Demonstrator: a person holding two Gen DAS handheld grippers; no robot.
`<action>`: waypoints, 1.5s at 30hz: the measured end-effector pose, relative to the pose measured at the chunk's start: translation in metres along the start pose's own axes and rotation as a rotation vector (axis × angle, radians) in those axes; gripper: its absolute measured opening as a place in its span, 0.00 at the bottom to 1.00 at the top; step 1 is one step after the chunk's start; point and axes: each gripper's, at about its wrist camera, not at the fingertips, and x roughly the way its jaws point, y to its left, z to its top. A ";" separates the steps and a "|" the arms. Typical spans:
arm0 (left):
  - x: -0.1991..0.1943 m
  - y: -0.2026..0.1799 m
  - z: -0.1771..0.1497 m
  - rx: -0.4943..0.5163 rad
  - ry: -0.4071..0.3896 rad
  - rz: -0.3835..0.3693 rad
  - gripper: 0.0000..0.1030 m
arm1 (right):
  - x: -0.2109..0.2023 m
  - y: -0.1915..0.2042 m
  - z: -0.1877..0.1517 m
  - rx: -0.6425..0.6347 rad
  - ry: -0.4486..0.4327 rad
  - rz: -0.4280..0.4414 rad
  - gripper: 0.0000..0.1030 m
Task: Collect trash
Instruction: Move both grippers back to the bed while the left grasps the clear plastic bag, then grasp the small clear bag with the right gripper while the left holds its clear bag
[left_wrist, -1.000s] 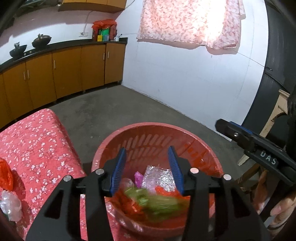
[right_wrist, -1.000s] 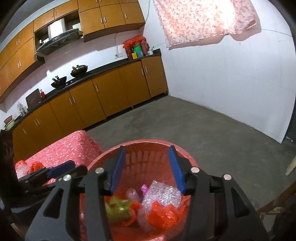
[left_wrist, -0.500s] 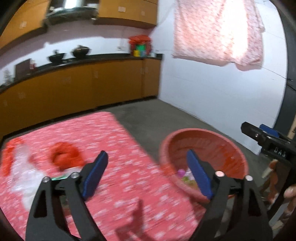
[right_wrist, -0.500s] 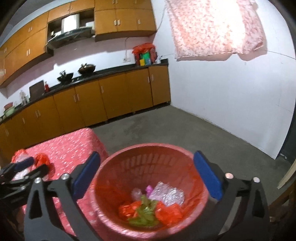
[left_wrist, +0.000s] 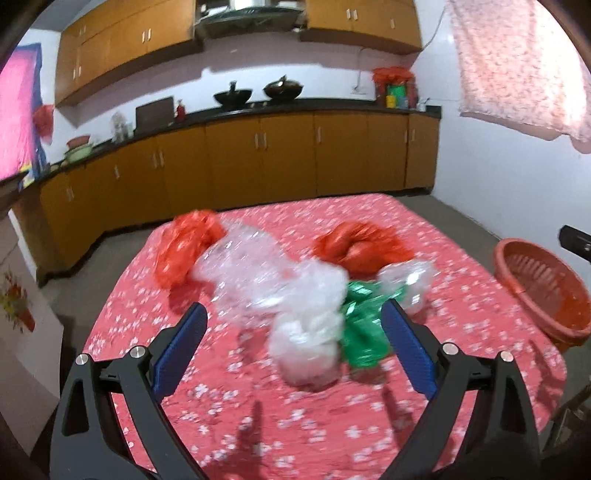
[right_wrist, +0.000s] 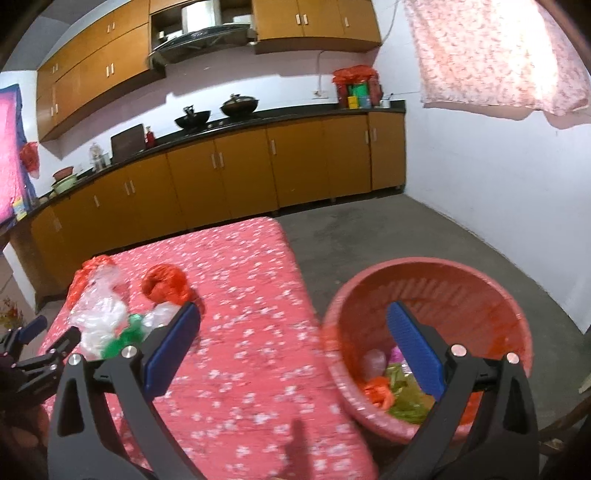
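Note:
A pile of trash lies on the table's red floral cloth (left_wrist: 258, 406): crumpled clear plastic (left_wrist: 266, 280), a knotted white bag (left_wrist: 306, 350), a green foil wrapper (left_wrist: 364, 332) and two red bags (left_wrist: 184, 251) (left_wrist: 362, 247). My left gripper (left_wrist: 293, 308) is open just short of the pile, with the white bag and the wrapper showing between its blue pads (left_wrist: 406, 347), untouched. My right gripper (right_wrist: 293, 309) is open and empty over the table's edge. The red basket (right_wrist: 424, 266) stands to its right, with several pieces of trash (right_wrist: 388, 387) at the bottom.
Brown kitchen cabinets (right_wrist: 240, 177) with woks on the counter line the back wall. Grey floor (right_wrist: 388, 229) runs past the table to a white wall (right_wrist: 498, 177). In the left wrist view the basket (left_wrist: 539, 288) sits off the table's right corner.
Both grippers went from half shut to wide open. The left one swung away from the basket to the pile on the table. The right one shifted left, so the basket now sits to its right.

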 end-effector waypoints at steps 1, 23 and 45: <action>0.003 0.000 0.000 0.000 0.010 0.002 0.88 | 0.001 0.006 -0.002 -0.010 0.004 0.001 0.96; 0.058 0.012 -0.007 -0.038 0.229 -0.097 0.45 | 0.024 0.041 -0.001 -0.064 0.053 0.038 0.96; 0.006 0.093 -0.010 -0.077 0.112 -0.025 0.45 | 0.107 0.129 -0.010 -0.109 0.193 0.137 0.69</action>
